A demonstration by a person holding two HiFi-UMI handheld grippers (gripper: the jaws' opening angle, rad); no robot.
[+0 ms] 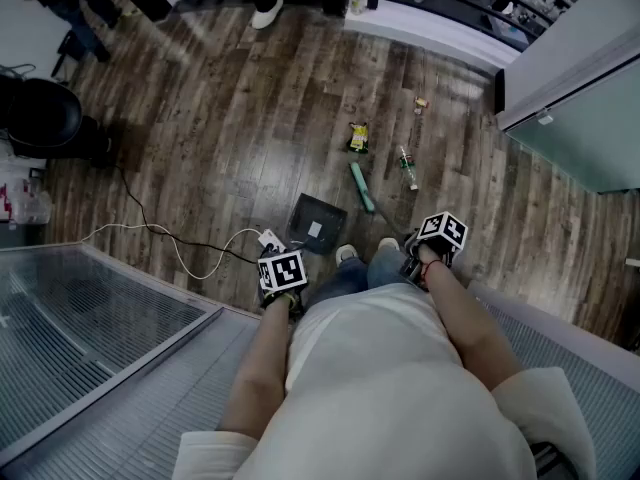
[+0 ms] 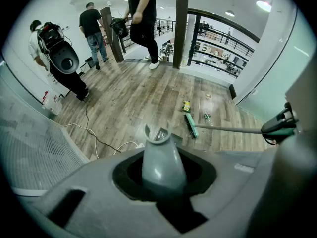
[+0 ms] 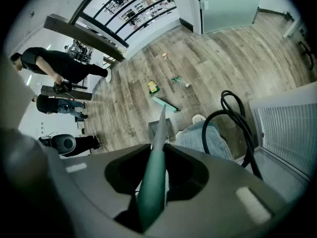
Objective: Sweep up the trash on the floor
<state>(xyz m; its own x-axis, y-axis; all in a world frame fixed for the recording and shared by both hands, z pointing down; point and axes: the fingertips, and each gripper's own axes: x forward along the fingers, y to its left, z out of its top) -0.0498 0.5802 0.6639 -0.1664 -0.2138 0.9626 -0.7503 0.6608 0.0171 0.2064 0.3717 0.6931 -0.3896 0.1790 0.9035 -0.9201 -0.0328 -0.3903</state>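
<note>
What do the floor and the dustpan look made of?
The floor: wood or wood-look laminate, going by the plank seams and grain, with a slight sheen. The dustpan: probably moulded plastic, a smooth, uniform dark grey with a mostly matte finish.

The left gripper [image 1: 283, 273] and right gripper [image 1: 437, 238] each carry a cube of black-and-white square markers. Each body is smooth grey, with a dark oval recess around the claw. A black cable [image 3: 237, 128] loops beside the right claw, and a red band [image 1: 432, 266] sits just behind it. The person wears a white top [image 1: 400, 388], blue jeans [image 1: 352, 274] and pale shoes [image 1: 346, 254].
</note>
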